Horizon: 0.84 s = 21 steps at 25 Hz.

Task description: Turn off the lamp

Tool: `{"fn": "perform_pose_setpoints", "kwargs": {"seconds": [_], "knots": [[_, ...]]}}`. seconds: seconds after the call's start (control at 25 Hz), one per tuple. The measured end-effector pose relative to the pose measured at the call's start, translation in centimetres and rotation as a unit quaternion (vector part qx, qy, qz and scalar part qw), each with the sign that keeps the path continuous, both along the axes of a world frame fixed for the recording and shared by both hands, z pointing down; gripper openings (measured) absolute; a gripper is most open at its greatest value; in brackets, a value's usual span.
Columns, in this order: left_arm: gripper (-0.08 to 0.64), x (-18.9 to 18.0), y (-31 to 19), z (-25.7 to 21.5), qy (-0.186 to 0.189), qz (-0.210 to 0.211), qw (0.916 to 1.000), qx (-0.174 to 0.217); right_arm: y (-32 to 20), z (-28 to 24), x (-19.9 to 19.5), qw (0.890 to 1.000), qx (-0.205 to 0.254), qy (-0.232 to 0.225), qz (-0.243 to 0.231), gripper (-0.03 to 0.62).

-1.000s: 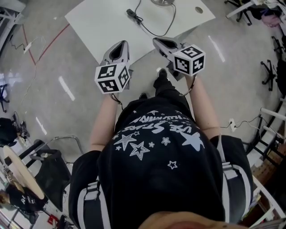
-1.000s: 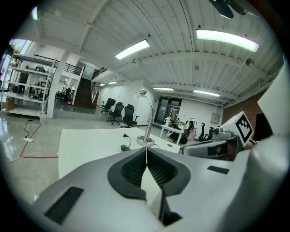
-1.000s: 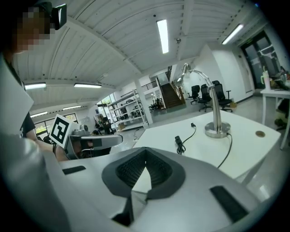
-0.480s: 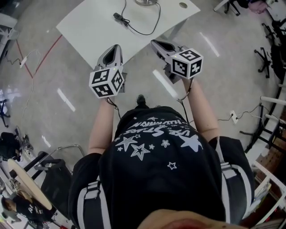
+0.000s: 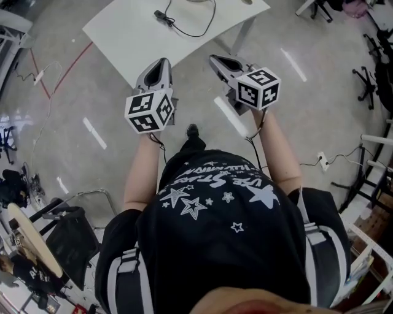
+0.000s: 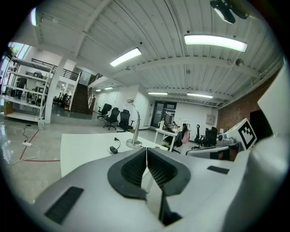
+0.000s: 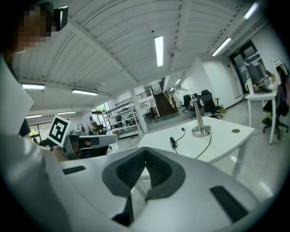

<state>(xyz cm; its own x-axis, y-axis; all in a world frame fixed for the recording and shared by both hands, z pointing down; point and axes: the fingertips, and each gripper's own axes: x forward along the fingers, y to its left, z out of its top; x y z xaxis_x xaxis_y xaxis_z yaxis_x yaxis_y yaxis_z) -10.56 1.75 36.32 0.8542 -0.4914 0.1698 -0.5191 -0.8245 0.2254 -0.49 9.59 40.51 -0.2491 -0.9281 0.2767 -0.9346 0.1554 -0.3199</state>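
Hovering short of the white table (image 5: 132, 37), both tools sit side by side. The left gripper (image 5: 161, 63) has its jaws pressed together with nothing between them, and the left gripper view shows the ribbed pads meeting in one thin seam. The right gripper (image 5: 215, 58) looks the same, closed and empty.

The lamp (image 6: 134, 129) stands well ahead of the left gripper, a touch to the left of its closed tips: a slim silver stem on a round base, far across the tabletop. From the right gripper it sits ahead and off to the right. I can't tell whether it is lit.

A dark cable (image 5: 199, 24) runs from the base to a small dark block (image 5: 161, 15), probably the inline switch. It lies nearer than the lamp, ahead of both grippers and a little left of the left one's line.

Now the hazards. That block is small and loose on a smooth top, so a push from closed tips could skid it away instead of clicking it. A tip that catches the cable could tug the lamp's base. The stem is tall and slender, so a careless sweep past it could rock the whole lamp. And both tools have the table's near edge to clear on the way in.
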Motion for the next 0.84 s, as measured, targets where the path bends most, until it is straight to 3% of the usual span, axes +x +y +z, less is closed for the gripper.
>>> {"fn": "perform_pose_setpoints", "kwargs": {"seconds": [0.4,0.84], "knots": [[0.015,-3.2,6.5,-1.3,0.006,-0.02,0.9997,0.01,4.5,-1.3,-3.3,0.999,0.022,0.007,-0.026,0.006],[0.015,-5.9,9.6,-1.7,0.021,-0.035,0.999,0.017,6.5,-3.0,-5.7,0.997,0.064,0.029,-0.03,0.006]]}}
